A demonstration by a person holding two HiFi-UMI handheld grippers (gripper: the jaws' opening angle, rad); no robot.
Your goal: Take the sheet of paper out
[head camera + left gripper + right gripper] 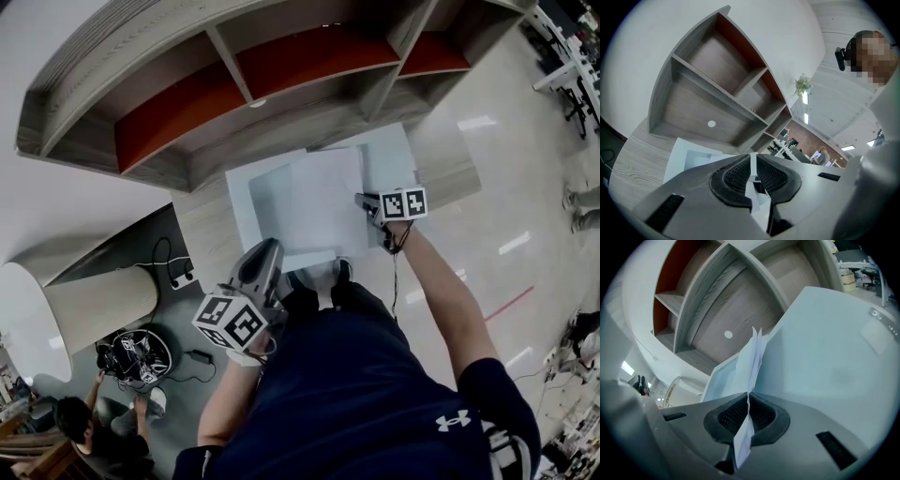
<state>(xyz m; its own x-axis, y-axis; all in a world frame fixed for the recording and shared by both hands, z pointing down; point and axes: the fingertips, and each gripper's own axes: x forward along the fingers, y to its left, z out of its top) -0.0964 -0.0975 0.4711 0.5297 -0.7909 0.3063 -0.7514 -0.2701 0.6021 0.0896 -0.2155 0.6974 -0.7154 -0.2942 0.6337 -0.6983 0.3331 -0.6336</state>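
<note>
A curved wooden shelf unit [309, 117] has red backs; coiled cables [141, 357] lie nearby.

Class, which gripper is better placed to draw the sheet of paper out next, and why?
Right. The right gripper is shut on the sheet of paper, ready to pull; the left gripper seems to pinch the pale blue folder, steadying it.
</note>
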